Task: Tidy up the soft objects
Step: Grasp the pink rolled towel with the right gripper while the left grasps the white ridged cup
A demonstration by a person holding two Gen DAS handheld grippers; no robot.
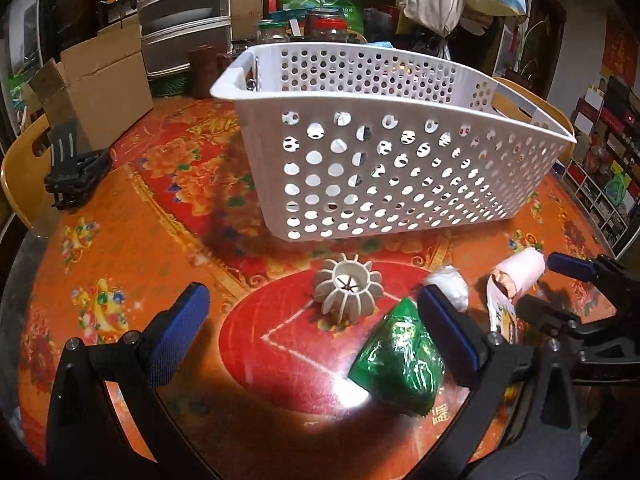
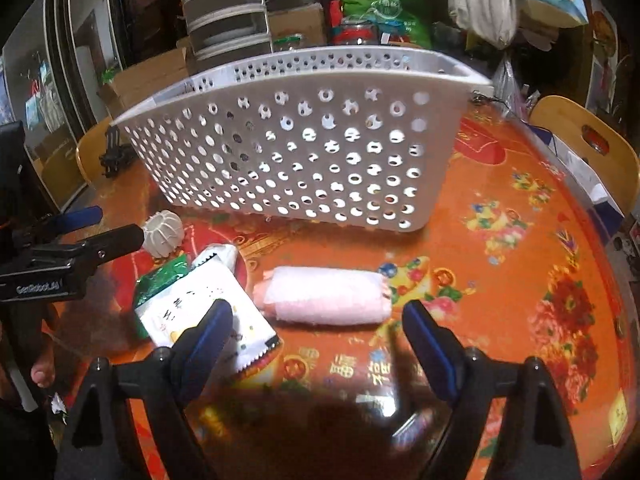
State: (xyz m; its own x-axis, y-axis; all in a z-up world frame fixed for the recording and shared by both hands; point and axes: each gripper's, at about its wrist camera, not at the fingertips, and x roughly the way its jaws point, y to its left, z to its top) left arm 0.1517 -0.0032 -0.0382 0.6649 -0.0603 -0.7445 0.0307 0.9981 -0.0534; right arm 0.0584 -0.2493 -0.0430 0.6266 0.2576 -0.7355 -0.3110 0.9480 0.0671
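Observation:
A white perforated basket (image 1: 400, 168) stands on the red floral table; it also shows in the right wrist view (image 2: 304, 152). In front of it lie a white ribbed ball (image 1: 346, 285), a green packet (image 1: 402, 364), a small white wad (image 1: 450, 286), a white printed packet (image 2: 208, 312) and a pink rolled towel (image 2: 328, 295). My left gripper (image 1: 308, 338) is open, the green packet by its right finger. My right gripper (image 2: 320, 344) is open just in front of the towel, its left finger over the printed packet.
Cardboard boxes (image 1: 96, 84), stacked drawers (image 1: 184, 12), jars and bags crowd the table's far side. A black clamp (image 1: 72, 172) lies at the left. Yellow chairs (image 2: 584, 140) stand around the table edge.

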